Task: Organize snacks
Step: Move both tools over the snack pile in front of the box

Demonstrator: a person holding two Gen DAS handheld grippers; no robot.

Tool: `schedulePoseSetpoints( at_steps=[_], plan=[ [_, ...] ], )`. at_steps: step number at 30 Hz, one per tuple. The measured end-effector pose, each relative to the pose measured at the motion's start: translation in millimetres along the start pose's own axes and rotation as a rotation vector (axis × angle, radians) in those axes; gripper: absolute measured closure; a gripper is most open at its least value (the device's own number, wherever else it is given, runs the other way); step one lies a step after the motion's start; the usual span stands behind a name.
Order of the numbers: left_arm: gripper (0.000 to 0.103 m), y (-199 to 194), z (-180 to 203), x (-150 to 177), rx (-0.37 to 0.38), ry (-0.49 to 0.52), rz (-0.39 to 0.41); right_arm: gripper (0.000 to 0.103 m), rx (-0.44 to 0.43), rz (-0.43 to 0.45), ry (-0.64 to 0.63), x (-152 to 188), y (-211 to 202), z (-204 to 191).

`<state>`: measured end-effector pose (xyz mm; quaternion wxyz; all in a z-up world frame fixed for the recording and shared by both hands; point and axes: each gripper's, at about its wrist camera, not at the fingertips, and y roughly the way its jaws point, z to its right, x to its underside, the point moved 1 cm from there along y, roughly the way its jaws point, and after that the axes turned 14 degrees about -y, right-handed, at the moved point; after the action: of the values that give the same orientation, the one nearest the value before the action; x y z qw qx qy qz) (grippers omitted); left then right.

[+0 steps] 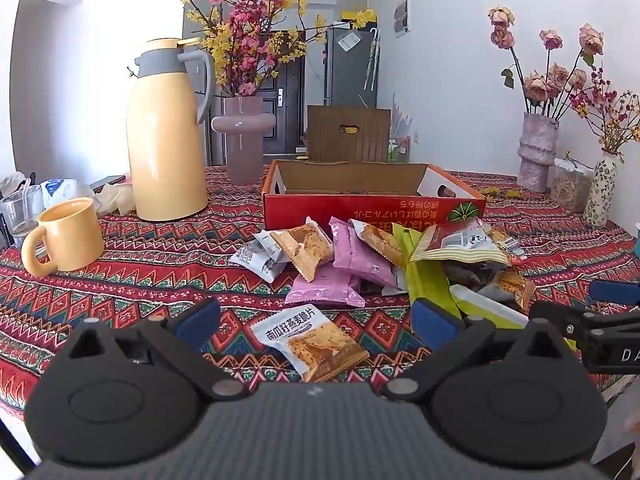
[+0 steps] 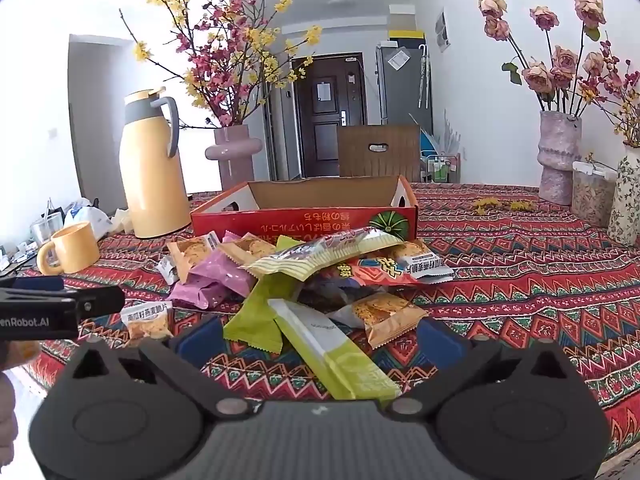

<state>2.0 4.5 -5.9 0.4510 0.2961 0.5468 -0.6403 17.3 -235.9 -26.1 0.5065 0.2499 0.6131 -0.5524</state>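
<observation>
Patterned tablecloth (image 1: 140, 276) under snack pile (image 1: 372, 260); dark door (image 2: 328, 120) behind

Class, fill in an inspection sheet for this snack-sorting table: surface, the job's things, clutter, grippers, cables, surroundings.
Surface: table under a patterned red cloth.
Job's things: snack packets heaped in front of the red cardboard box; the box looks empty as far as its inside shows. One oat-crisp packet lies apart from the heap. A long green bar points toward the right gripper.
Clutter: yellow thermos jug, yellow mug, glass, plastic bags, flower vases, a jar.
Grippers: left gripper open, oat-crisp packet between its fingers, not gripped; right gripper open over the green bar.
Cables: nothing seen.
Surroundings: chair back, dark door, grey cabinet, white walls.
</observation>
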Motion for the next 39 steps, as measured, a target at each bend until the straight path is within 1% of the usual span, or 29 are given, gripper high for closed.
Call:
schedulePoseSetpoints(
  at_steps=[39],
  plan=[
    [0.000,-0.8,-2.1,5.2,0.001,-0.008,-0.012,0.000,-0.002,-0.013,0.001,4.3,2.5,1.0]
  ],
)
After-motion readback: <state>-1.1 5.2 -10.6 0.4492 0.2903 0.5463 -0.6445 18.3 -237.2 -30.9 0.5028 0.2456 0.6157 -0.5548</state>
